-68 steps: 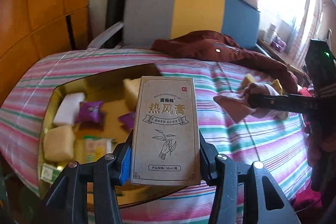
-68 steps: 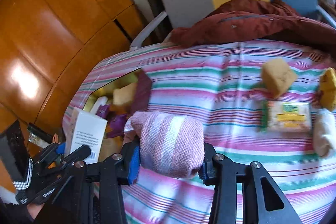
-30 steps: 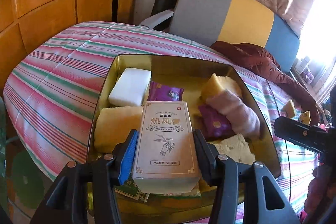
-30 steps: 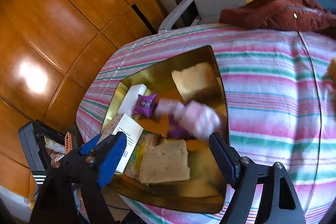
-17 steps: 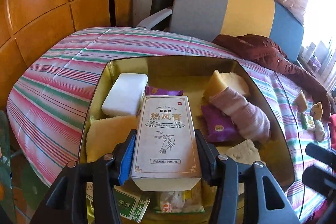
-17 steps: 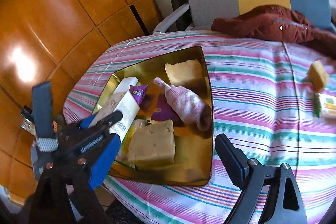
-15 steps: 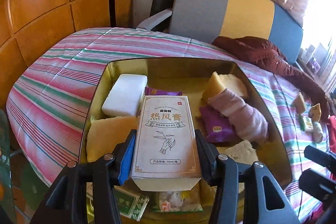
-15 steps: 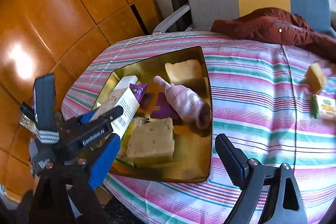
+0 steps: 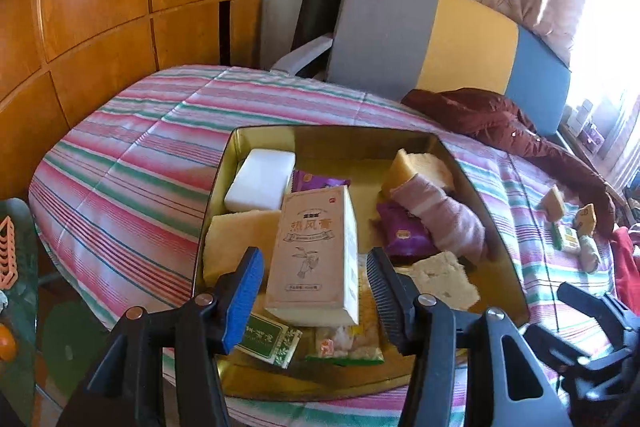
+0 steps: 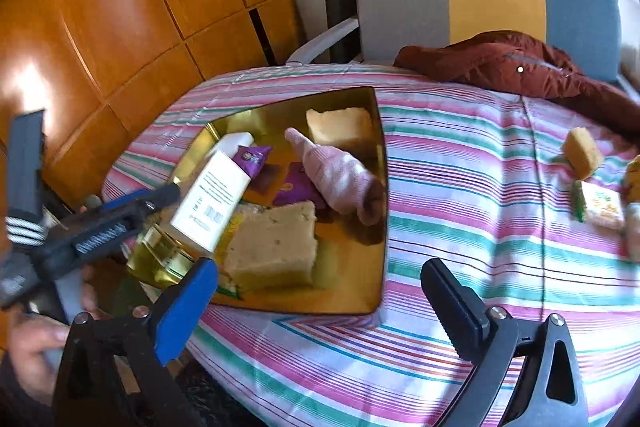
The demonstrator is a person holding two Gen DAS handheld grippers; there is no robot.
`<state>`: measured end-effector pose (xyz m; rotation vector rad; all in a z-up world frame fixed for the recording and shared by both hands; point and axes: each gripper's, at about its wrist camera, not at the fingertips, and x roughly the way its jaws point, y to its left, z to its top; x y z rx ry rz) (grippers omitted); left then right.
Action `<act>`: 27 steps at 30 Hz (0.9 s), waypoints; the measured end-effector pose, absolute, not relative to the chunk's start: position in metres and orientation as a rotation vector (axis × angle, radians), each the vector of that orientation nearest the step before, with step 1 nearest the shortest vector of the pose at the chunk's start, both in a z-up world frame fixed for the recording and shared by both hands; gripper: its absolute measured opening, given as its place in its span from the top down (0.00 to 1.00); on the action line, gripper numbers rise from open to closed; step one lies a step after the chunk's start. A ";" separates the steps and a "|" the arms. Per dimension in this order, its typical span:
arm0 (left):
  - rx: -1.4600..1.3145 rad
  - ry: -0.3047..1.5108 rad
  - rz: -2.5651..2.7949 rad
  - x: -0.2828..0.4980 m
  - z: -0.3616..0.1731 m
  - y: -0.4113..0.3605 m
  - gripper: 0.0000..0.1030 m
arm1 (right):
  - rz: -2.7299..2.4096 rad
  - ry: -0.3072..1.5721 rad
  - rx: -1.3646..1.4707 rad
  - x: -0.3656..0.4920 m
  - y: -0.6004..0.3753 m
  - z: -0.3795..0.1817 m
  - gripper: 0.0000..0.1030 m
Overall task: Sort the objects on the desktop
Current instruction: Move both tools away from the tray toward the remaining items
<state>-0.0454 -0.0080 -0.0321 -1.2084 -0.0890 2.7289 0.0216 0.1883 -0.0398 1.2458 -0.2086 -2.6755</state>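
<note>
**Left fingers.** The left gripper (image 9: 313, 257) has its fingers partly apart. The pads stand just clear of both sides of the carton (image 9: 320, 227), and a gap shows on each side. Half a second ago the pads clamped the carton above the tin; now it rests inside the gold tin (image 9: 360, 143) near the near edge, tilted on flat packets. Judgement: the carton is delivered, and this gripper only needs to back out.

**Right fingers.** The right gripper (image 10: 318, 269) is opening wide, with nothing between the fingers. Two seconds ago it carried the pink striped roll (image 10: 340, 179). The roll now lies in the tin along the right wall, beside a yellow sponge (image 10: 340, 127) in the far right corner. The gripper faces the near right corner of the tin.

**Remaining work.** Judgement: two items are sorted. A sponge cube (image 10: 582, 151) and a green-edged packet (image 10: 600, 205) wait near the right edge of the striped surface (image 9: 140, 167), well apart from the tin.

**Markings.**
- Carton front: large characters 热风膏, a banner, and a hand-and-leaf drawing. The smaller print is illegible.
- Carton back, right wrist view: a text block and a barcode, unreadable.
- Green sachet (image 9: 268, 337): pale characters, unreadable.
- Purple packets (image 9: 404, 235): a round gold mark only.
</note>
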 end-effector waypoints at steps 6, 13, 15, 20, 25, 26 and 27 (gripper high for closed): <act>-1.129 -0.043 2.730 -0.030 -0.017 0.001 0.47 | -2.699 -0.225 1.283 0.029 0.200 -0.050 0.00; -1.062 0.011 2.710 -0.017 -0.007 0.015 0.47 | -2.863 -0.104 1.197 0.048 0.215 -0.037 0.00; -1.053 0.018 2.702 -0.015 -0.005 0.019 0.47 | -2.961 -0.006 1.145 0.054 0.220 -0.029 0.00; -1.030 0.034 2.677 -0.011 -0.002 0.028 0.47 | -3.086 -0.039 1.187 0.056 0.244 -0.024 0.00; -1.019 0.054 2.649 -0.007 -0.002 0.038 0.47 | -3.048 -0.235 1.262 0.060 0.277 -0.032 0.00; -1.015 0.056 2.640 -0.006 -0.002 0.040 0.47 | -3.037 -0.279 1.297 0.060 0.284 -0.035 0.00; -1.008 0.059 2.626 -0.004 -0.002 0.044 0.47 | -3.034 -0.338 1.318 0.061 0.294 -0.038 0.00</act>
